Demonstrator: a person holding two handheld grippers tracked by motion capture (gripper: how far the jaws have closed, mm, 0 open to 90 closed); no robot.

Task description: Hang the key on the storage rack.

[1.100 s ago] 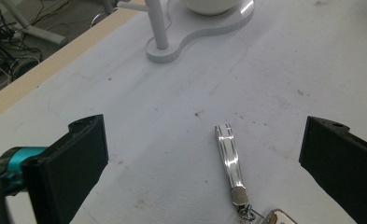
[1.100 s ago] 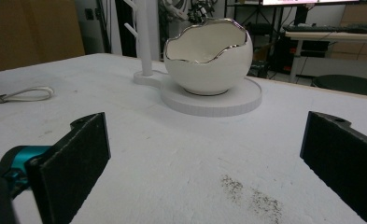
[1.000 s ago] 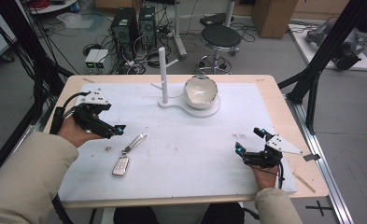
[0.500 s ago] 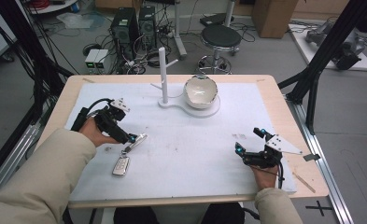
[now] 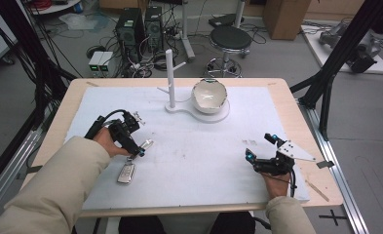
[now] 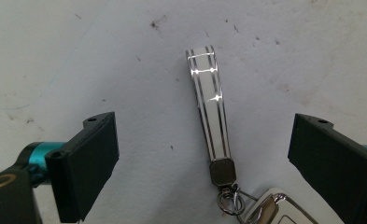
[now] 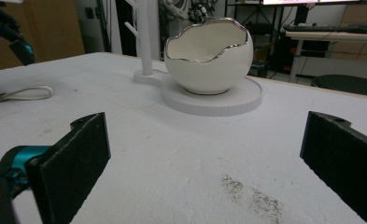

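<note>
Reaching: left gripper [image 6: 204, 154] hangs over the key strap [image 6: 209, 116], jaws spread wide w/ strap lying between them, nothing gripped yet; judged step = approach before pickup
Next move: prob. lower till pads flank strap, then pinch; strap is narrow & flat on the mat, so jaws need to come right down to the surface & stay centred
Key fob [image 5: 126, 172]: on white mat [image 5: 199, 161], front-left area, just by left gripper; joined to strap via small split ring [image 6: 229, 201] & dark clasp [image 6: 222, 171]
Strap: white, glossy, thin dark stripes lengthwise, tapering loop; looks slick, may slip
Fob: silver-edged, rounded rectangle, hard shell
Right gripper [image 5: 262, 146]: resting near right-front of mat, jaws apart, holding nothing; idle
Bowl [image 5: 209, 95]: egg-shaped, white ceramic-like, jagged silver rim; sits on round white base [image 5: 213, 116] at back centre
Post [image 5: 170, 78]: white upright peg stand w/ side pegs, beside bowl; well apart from fob
</note>
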